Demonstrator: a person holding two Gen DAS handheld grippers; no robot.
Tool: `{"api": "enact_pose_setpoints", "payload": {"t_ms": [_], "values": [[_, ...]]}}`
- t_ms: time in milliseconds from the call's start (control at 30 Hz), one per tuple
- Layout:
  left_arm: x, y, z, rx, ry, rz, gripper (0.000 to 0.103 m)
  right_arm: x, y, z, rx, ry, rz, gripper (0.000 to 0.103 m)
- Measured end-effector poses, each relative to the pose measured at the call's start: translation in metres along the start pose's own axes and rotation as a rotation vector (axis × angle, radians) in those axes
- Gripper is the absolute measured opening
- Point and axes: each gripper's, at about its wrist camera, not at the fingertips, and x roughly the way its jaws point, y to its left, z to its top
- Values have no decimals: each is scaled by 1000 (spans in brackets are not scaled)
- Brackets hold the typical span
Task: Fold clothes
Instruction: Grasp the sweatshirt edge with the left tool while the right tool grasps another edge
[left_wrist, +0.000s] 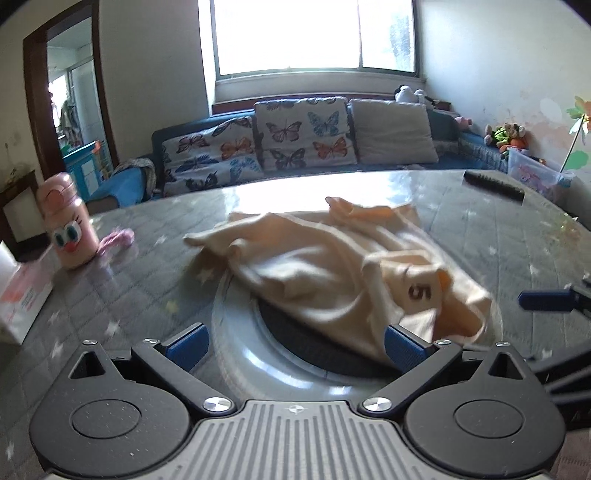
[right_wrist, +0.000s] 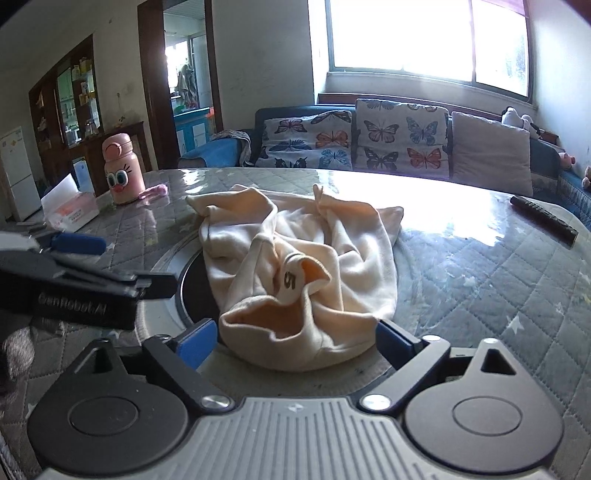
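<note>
Table (right_wrist: 480, 266): a round top is covered by a grey quilted cloth with small stars under a glossy clear sheet; a round turntable ring (left_wrist: 236, 354) is set at its middle.
Garment (right_wrist: 295, 254): a cream piece of clothing with a peach lining is seen lying crumpled on the turntable, a tag marked "5" turned up near its front edge.
Left gripper (left_wrist: 295, 343): the blue-padded jaws are held wide apart and nothing is gripped; the right pad (left_wrist: 400, 349) is seen just at the near hem of the garment, though contact cannot be told, while the left pad stands clear over the turntable ring.
Right gripper (right_wrist: 295, 341): the jaws are spread wide, with the garment's near open hem lying between and just ahead of the pads; nothing is clamped, and touching cannot be told.
Garment relative to grippers: it is placed ahead of both, offset to the right in the left wrist view and centred in the right wrist view.
Box (right_wrist: 70, 210): a white and pink tissue box is placed at the table's left edge, with a white sheet standing up from it.
Bottle (right_wrist: 122, 170): a pink flask with cartoon eyes is stood upright beside the box, lid on; its contents are not seen.
Remote control (right_wrist: 543, 219): a dark remote is laid at the far right of the table, well apart from the garment.
Pink cloth bit (right_wrist: 155, 192): it is laid just beside the bottle.
</note>
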Motion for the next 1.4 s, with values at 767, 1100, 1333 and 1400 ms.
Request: {"api": "enact_pose_setpoints", "payload": {"t_ms": [767, 1100, 1333, 1400], "values": [[100, -16, 62, -133, 156, -126, 42, 23, -66, 13, 132, 13, 9, 61], [77, 3, 49, -163, 106, -170, 3, 37, -82, 6, 201, 60, 19, 39], [39, 26, 38, -209, 56, -154, 2, 50, -83, 0, 241, 92, 39, 20], [26, 34, 34, -226, 44, -148, 2, 50, -83, 0, 255, 89, 46, 13]]}}
